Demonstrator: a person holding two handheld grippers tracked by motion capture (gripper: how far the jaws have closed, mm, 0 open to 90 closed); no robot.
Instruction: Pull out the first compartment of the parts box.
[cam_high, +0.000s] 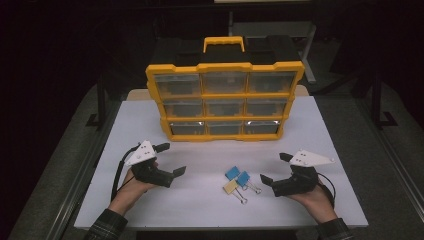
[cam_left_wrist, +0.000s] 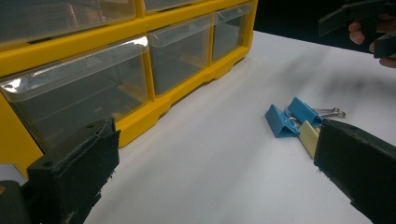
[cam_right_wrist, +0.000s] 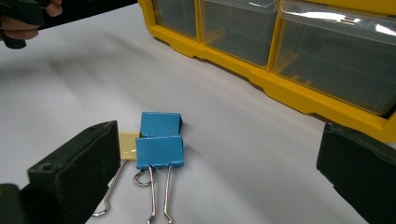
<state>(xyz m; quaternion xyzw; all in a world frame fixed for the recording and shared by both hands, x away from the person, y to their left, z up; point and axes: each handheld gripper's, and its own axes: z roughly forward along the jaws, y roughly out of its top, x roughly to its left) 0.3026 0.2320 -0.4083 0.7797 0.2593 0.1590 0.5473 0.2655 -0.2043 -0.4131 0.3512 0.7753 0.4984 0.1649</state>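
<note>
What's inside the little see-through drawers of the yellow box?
The bottom drawers of the yellow organizer look empty through their clear fronts. The upper drawers are too dim to tell.

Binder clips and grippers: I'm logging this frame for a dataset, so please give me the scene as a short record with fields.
surface: white table
clips: two blue binder clips and one yellow binder clip, clustered, touching, lying on the table
organizer: yellow drawer cabinet, upright at the back, nine clear drawers all closed
left gripper: open, holding nothing, left of the clips
right gripper: open, holding nothing, right of the clips and nearest to them
contact: neither gripper touches a clip
</note>
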